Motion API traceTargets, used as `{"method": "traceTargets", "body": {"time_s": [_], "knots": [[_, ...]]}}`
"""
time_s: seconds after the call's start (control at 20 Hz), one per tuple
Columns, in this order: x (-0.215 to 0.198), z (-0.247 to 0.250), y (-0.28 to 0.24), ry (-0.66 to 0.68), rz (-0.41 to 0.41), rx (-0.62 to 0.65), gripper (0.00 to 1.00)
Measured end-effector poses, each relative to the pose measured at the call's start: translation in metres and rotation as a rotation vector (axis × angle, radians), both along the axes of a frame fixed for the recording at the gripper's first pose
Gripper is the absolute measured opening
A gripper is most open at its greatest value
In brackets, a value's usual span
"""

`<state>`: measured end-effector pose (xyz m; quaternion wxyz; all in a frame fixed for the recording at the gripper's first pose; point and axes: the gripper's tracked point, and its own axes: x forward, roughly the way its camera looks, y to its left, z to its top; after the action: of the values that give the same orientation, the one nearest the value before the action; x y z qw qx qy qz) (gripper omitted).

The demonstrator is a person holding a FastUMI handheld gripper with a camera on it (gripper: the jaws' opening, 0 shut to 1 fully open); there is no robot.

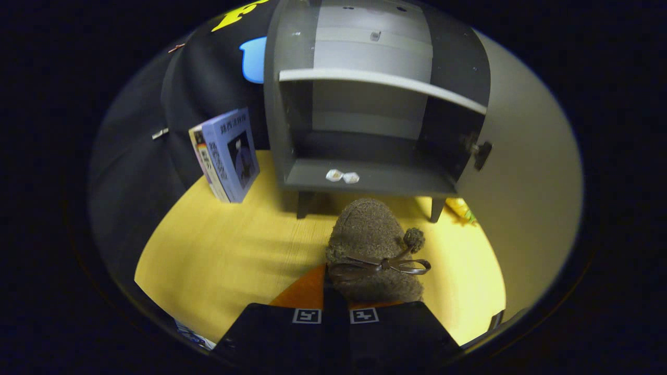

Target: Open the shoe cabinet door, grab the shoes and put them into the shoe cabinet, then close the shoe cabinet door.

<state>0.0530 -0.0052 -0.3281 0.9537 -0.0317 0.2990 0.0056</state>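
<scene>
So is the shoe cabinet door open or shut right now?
Open. The door is swung wide to one side, exposing the cabinet shelves. The gripper holds the shoe just before it.

A book (229, 153) leans at ten o'clock from the gripper (336, 284); its pale cover carries a column of Chinese characters beside a dark figure, and its spine has more characters, all too small to read with certainty. Two square black-and-white coded markers (306, 315) sit side by side on the gripper's body, at six o'clock from the shoe (370, 234); they bear no letters or numbers. The fingers stand close together at the shoe's near end; whether they press on it cannot be told.
</scene>
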Motion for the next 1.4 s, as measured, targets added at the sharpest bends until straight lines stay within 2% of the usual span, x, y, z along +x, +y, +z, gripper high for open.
{"method": "traceTargets", "body": {"time_s": [0.1, 0.25, 0.45, 0.65, 0.95, 1.15, 1.4], "knots": [[0.011, 0.035, -0.010, -0.027, -0.025, 0.009, 0.05], [0.030, 0.079, -0.014, -0.062, -0.016, 0.024, 0.05], [0.062, 0.129, -0.023, -0.090, -0.044, 0.060, 0.05], [0.101, 0.174, -0.026, -0.137, -0.037, 0.074, 0.05], [0.161, 0.211, -0.019, -0.140, -0.004, 0.047, 0.05], [0.213, 0.232, -0.021, -0.155, -0.010, 0.038, 0.05], [0.278, 0.230, -0.031, -0.123, -0.032, 0.037, 0.05]]}}
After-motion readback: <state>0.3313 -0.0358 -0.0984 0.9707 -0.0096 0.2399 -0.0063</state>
